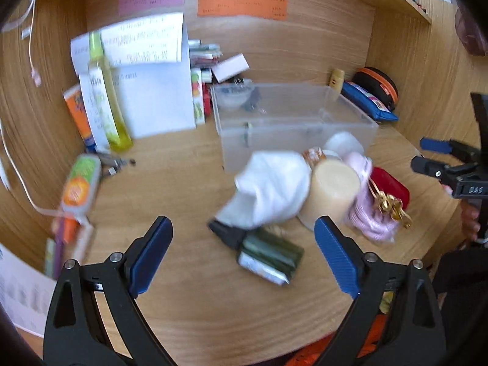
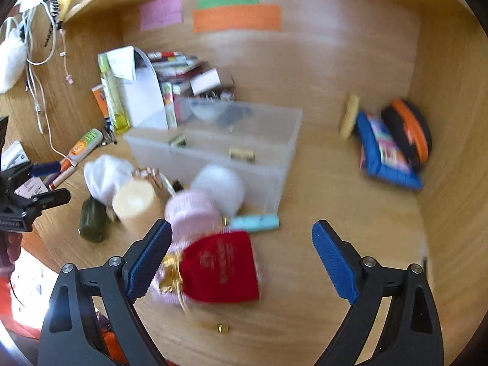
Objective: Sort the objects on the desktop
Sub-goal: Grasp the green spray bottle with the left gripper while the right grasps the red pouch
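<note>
A clear plastic bin (image 1: pixel 292 122) stands mid-desk; it also shows in the right wrist view (image 2: pixel 219 149). In front of it lies a pile: a white cloth (image 1: pixel 271 186), a cream cylinder (image 1: pixel 332 189), a pink pouch (image 1: pixel 372 213), a red velvet pouch (image 2: pixel 222 265) with gold tie, a dark green bottle (image 1: pixel 268 253) and a teal tube (image 2: pixel 256 222). My left gripper (image 1: pixel 244 253) is open, just above the green bottle. My right gripper (image 2: pixel 241 256) is open, over the red pouch, and shows at the left view's right edge (image 1: pixel 427 155).
A tall yellow bottle (image 1: pixel 106 97), papers and small boxes stand at the back left. A blue pouch (image 2: pixel 384 152) and a black-orange case (image 2: pixel 408 131) lie at the back right. Markers and a green-orange tube (image 1: pixel 79 183) lie left. Wooden walls enclose the desk.
</note>
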A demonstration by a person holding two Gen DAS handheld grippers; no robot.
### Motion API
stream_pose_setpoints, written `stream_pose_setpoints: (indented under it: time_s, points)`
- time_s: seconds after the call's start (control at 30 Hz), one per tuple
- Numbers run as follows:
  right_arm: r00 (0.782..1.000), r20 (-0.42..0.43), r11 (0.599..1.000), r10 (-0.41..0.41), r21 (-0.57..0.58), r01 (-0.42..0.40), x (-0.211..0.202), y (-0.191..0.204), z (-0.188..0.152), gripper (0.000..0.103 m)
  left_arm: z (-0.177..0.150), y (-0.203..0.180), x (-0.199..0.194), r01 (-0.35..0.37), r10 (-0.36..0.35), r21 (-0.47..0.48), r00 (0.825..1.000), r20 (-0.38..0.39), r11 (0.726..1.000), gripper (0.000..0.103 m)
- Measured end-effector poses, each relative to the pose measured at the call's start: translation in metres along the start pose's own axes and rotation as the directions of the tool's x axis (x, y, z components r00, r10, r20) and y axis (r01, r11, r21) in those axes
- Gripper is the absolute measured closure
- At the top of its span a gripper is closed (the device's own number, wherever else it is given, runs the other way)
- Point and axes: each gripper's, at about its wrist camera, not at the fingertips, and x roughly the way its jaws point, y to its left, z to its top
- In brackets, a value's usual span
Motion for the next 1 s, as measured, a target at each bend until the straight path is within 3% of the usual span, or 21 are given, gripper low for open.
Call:
stream_pose_setpoints:
  time_s: [0.27,0.5,0.8,1.0]
  points:
    - [0.997,-0.077,0.999,0.024,0.045,-0.021,0.013,-0.005,-0.028,0.011,-0.027,-0.007,0.025,0.052,-0.055,-0.036,0.995,-0.082,0.998,0.008]
    - [0.989,-0.130,0.998,0.064,0.032,-0.060,0.031,0.005,-0.032,0.011,-0.029,-0.019,0.047,0.015,-0.015,-0.003,0.992,-0.126,1.000,0.008]
    - [0.977,-0.162,0.990,0.141,0.050,-0.135,0.047,0.009,-0.029,0.011,-0.023,-0.013,0.056,-0.044,0.039,-0.045,0.993,-0.113,0.998,0.008]
    - [0.979,-0.130,0.986,0.159,0.076,-0.150,0.046,0.007,-0.031,0.014,-0.022,-0.008,0.051,-0.058,0.052,-0.078,0.996,-0.077,0.995,0.008]
